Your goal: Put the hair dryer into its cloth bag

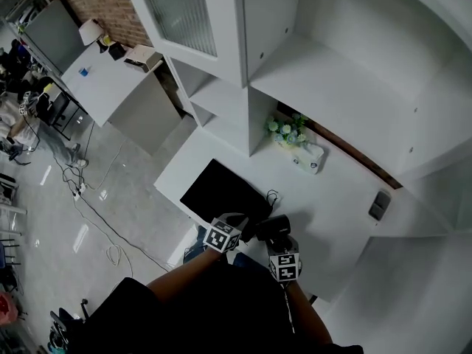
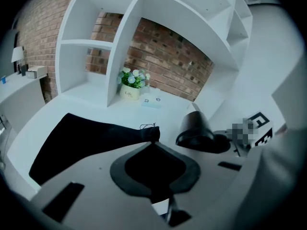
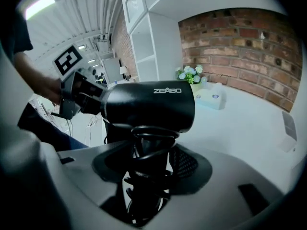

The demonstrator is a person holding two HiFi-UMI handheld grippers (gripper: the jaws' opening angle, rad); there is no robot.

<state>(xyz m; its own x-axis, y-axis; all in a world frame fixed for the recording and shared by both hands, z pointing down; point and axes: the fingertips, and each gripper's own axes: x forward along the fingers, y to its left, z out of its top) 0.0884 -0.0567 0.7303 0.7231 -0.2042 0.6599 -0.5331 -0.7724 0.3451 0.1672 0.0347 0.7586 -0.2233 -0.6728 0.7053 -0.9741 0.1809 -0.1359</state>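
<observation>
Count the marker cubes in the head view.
2. One cube rides the left gripper, pinching the cloth bag's mouth; the other cube rides the right gripper, clamped on the hair dryer. None looks hidden.

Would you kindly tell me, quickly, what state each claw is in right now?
Left claw: closed, pinching the cloth bag at its mouth.
Right claw: closed on the hair dryer, at its handle.

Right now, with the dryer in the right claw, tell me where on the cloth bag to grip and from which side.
Grip the gathered drawstring end of the cloth bag, coming in along its length from the near table edge. The rest lies flat on the table, leaving little to pinch; that end bunches up. The left claw looks shut there.
</observation>
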